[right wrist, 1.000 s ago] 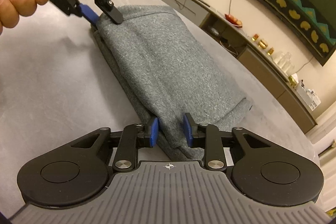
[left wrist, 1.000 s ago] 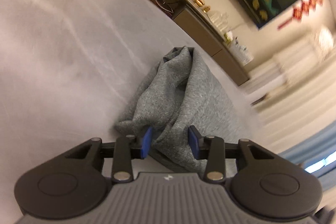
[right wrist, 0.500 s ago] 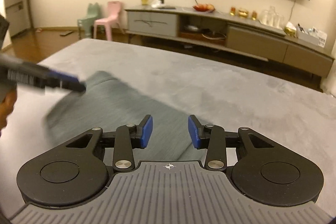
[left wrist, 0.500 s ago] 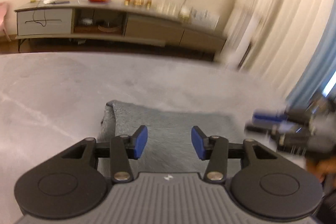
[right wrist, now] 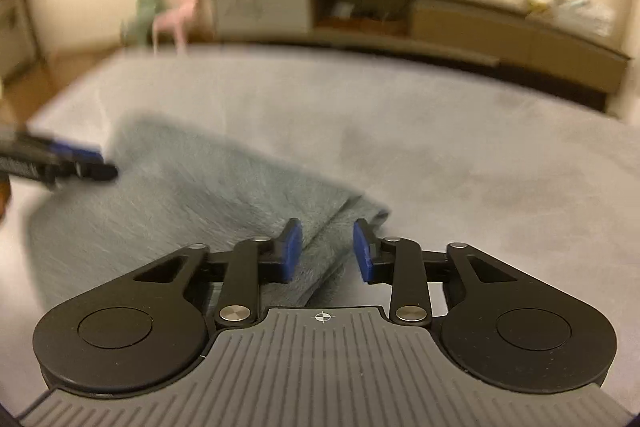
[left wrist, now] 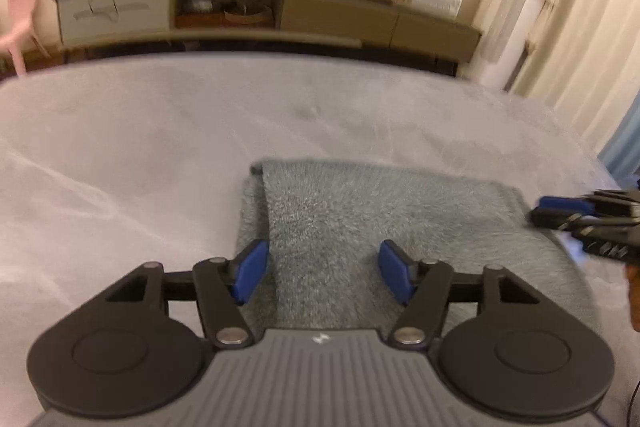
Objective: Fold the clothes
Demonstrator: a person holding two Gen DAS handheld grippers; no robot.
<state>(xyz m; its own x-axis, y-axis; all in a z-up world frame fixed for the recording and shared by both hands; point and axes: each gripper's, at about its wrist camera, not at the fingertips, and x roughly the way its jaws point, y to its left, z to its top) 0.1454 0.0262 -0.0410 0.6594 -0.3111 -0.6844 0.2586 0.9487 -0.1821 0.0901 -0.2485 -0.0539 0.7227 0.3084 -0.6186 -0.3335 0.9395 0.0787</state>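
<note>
A folded grey garment [left wrist: 400,227] lies flat on a pale grey bed [left wrist: 140,155], its long axis running roughly from nine o'clock to three o'clock across the left wrist view.

The left gripper [left wrist: 323,271] hovers low over the garment's left end, its blue fingers [left wrist: 250,269] spread wide and holding nothing. The cloth's left folded edge sits just inside the left finger, at about eleven o'clock from the gripper's middle. The gripper points level toward a long sideboard [left wrist: 260,15] at twelve o'clock.

In the right wrist view the same garment stretches from ten o'clock down toward the right gripper [right wrist: 326,251], whose fingers are parted moderately and are also empty. The garment's right end, with stacked layers showing, lies between and just ahead of those fingers. The left gripper appears blurred at nine o'clock.

Each hand seems about equally near its own end; the fold looks largely done.
</note>
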